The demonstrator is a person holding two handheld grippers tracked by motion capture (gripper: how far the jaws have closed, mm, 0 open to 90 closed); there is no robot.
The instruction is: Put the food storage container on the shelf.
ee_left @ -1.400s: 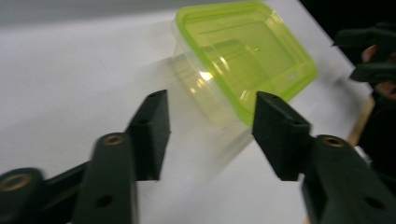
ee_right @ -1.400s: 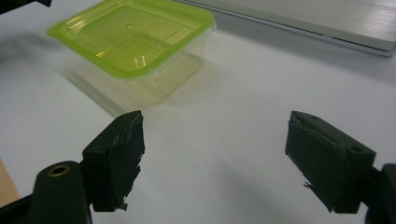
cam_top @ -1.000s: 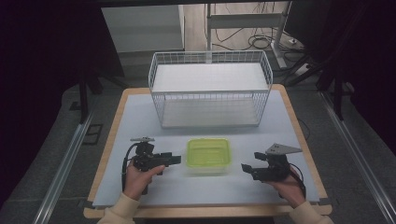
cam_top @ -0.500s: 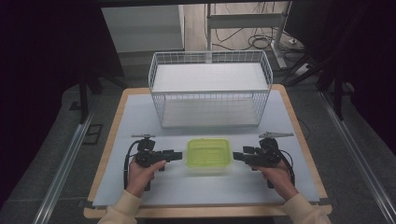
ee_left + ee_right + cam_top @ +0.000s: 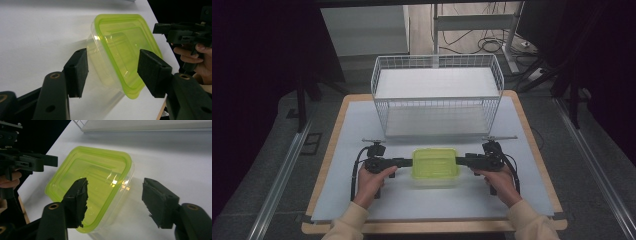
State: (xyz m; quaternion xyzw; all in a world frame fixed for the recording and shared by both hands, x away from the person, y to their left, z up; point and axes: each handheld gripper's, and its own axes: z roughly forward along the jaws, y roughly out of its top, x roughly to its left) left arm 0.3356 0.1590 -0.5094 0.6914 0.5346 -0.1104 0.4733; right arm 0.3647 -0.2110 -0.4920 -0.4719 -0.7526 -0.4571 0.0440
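Observation:
A clear plastic container with a lime-green lid rests on the white table surface, in front of a wire basket. My left gripper reaches level at the container's left end. In the left gripper view the box's end sits between the pads, which stand just off its sides. My right gripper reaches in from the right end. In the right gripper view the container lies between the pads, with a gap on the right side. Both grippers' jaws have just been closing and are open around the box.
A white wire basket stands at the back middle of the table, a short way behind the container. Table edges lie near at left, right and front. A person's hands hold both grippers from the near edge.
The right gripper swung up from the lower right and moved left to the container's right end. The left gripper slid right to its left end. Both sets of jaws narrowed.

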